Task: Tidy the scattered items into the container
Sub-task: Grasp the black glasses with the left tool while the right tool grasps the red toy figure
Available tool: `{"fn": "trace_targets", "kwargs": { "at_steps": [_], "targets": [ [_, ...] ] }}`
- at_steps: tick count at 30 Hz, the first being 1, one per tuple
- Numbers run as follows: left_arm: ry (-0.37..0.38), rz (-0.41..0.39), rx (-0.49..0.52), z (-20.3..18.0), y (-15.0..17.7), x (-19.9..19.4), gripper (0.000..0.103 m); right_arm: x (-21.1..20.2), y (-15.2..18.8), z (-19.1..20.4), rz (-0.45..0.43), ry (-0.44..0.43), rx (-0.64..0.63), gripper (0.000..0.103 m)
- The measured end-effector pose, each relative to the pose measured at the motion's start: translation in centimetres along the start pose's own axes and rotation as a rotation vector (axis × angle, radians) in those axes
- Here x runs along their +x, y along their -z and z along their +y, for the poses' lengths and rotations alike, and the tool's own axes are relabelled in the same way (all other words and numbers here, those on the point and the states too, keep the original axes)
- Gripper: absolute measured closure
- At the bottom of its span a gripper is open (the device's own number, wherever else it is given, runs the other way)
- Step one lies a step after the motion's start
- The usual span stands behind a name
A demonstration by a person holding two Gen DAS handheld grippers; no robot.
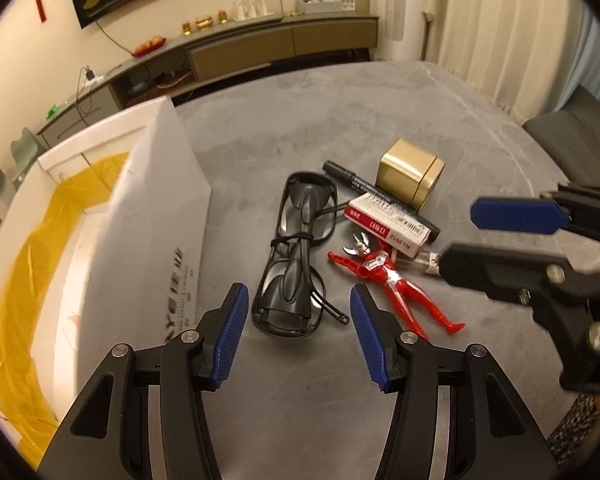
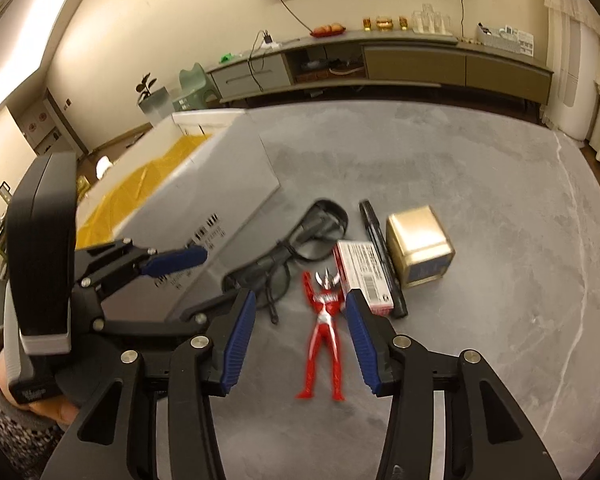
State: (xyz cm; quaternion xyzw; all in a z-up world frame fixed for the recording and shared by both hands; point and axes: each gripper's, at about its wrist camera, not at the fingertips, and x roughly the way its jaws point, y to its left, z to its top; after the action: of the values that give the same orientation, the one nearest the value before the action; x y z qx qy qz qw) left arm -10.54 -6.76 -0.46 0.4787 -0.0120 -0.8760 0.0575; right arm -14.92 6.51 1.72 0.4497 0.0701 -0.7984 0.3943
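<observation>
— Blue-padded fingers of the left gripper (image 1: 296, 328) are spread wide, nothing pressed between them. What is framed there?

— Folded black glasses (image 1: 296, 256) are seen lying on the grey table (image 1: 420, 120), their near end in line with the gap; whether the pads reach table level cannot be told. The right gripper (image 2: 300, 340)?

— Parted as well, released. A red toy figure (image 2: 324, 336) is seen lying flat between its pads in the right wrist view, head away from the camera; no pad is pressed on it.

— Beyond the figure?

— A red-and-white small box (image 2: 360, 276) is noted at the figure's head, a black marker (image 2: 384, 256) along its right edge, its far end resting across the box in the left wrist view. A gold tin (image 2: 418, 252) is set just right of the marker. In the left wrist view a small clear bulb-like piece (image 1: 416, 260) is glimpsed by the box, too blurred to name.

— And the container?

— A white box (image 1: 156, 216) with a yellow liner (image 1: 28, 288) is placed to the left of the glasses, open-topped. All the items are outside it, on the table. A speckled sleeve (image 2: 8, 432) is visible behind the left gripper's handle.
</observation>
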Motion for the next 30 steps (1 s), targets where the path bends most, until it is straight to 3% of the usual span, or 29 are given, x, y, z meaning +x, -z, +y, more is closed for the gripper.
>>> {"fn": "trace_targets", "kwargs": {
  "at_steps": [8, 14, 16, 17, 21, 24, 26, 30],
  "targets": [
    [-0.025, 0.037, -0.028, 0.1, -0.3, 3.4, 0.047, 2.1, 2.1, -0.4, 0.078, -0.003, -0.056, 0.054],
    [0.000, 0.080, -0.075, 0.9, -0.1, 5.7, 0.047, 4.1, 3.3, -0.8, 0.128, 0.020, -0.064, 0.054],
    [0.012, 0.105, -0.095, 1.2, 0.1, 6.3, 0.046, 4.9, 3.7, -0.6, 0.152, 0.020, -0.080, 0.061],
    [0.014, 0.115, -0.098, 1.3, 0.2, 6.4, 0.047, 5.3, 3.8, -0.4, 0.167, 0.031, -0.093, 0.073],
    [0.026, 0.155, -0.090, 1.4, 1.3, 5.6, 0.048, 6.1, 4.4, 0.0, 0.225, 0.064, -0.128, 0.092],
    [0.089, 0.175, -0.069, 1.2, 2.3, 3.8, 0.048, 5.2, 4.8, -0.1, 0.245, 0.043, -0.130, 0.092],
    [0.094, 0.123, -0.076, 1.5, 2.2, 2.1, 0.048, 4.4, 4.9, -0.5, 0.233, 0.018, -0.111, 0.089],
    [0.119, 0.059, -0.118, 2.3, 1.4, 1.5, 0.048, 4.0, 4.9, -1.5, 0.201, -0.019, -0.063, 0.066]
  ]
}}
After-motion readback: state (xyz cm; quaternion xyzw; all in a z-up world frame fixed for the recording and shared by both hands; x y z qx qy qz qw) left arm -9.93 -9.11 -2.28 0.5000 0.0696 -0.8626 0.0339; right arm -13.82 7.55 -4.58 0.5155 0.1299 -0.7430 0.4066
